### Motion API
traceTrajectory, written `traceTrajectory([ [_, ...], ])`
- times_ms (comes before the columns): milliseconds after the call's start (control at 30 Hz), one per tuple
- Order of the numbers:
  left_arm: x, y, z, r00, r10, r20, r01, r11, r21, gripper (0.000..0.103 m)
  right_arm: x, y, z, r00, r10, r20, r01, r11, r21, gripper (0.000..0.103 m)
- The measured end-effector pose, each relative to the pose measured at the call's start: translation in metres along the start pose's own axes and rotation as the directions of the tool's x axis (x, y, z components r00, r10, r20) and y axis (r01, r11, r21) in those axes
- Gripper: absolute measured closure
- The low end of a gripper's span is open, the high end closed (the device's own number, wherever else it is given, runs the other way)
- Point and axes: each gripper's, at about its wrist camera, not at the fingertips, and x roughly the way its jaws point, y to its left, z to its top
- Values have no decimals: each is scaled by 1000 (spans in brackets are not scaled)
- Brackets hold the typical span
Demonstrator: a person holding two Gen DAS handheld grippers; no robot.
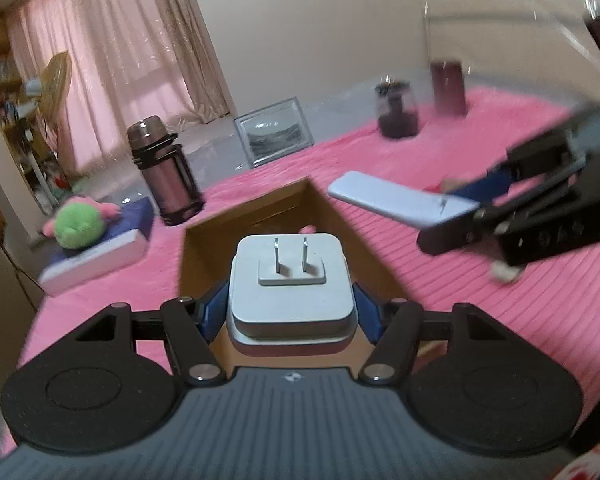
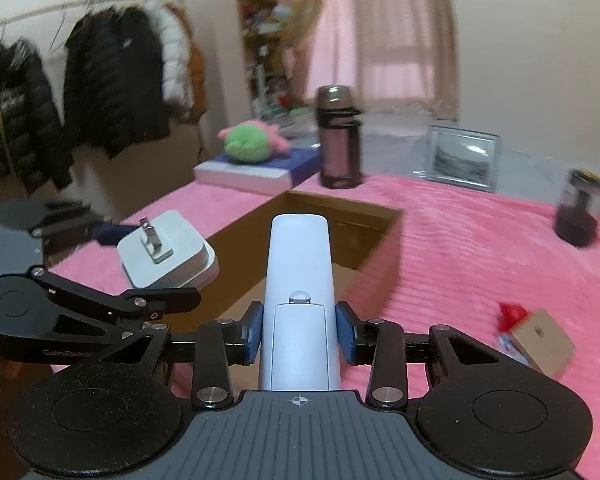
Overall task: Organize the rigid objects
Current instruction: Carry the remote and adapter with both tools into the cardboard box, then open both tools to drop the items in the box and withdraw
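Between the blue-padded fingers of the left gripper sits a white plug adapter, clamped on both sides at a middling width; its two flat metal prongs point away from the camera and slightly up, out over an open cardboard box. The right gripper has its fingers drawn close and pressed on the sides of a white remote control, held near its battery-cover end. The remote's long axis runs straight forward along the fingers, its far end over the box. In the left wrist view the remote lies nearly level, angled across the right side of the box opening, with the right gripper behind it.

Both held things hang above the box, which rests on a pink bedspread. Beyond the box stand a dark thermos, a picture frame leaning upright, a dark jar and a maroon cup. A green and pink plush toy lies on a blue-covered book to the left. A small cardboard carton with something red beside it lies on the bedspread to the right. Nothing stands between the held things and the box opening.
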Motion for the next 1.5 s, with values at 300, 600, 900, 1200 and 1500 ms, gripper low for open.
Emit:
traceTrajectory([
  [300,58,59,-14,981,-126,-149,130,991,16,42,99,17,29,981,31,-192,-44,997,-61,68],
  [600,101,71,-30,945,-190,-266,219,972,82,42,169,27,9,911,-51,-409,-52,970,-237,68],
  [900,125,61,-40,902,-256,-348,326,932,160,42,205,27,-17,837,-85,-541,-136,924,-357,68],
  [1200,148,58,-42,863,-265,-429,381,900,210,42,229,16,-32,799,-72,-597,-191,911,-365,68],
  [1500,159,54,-44,852,-240,-465,387,887,253,42,228,14,-32,795,-45,-605,-221,907,-358,68],
])
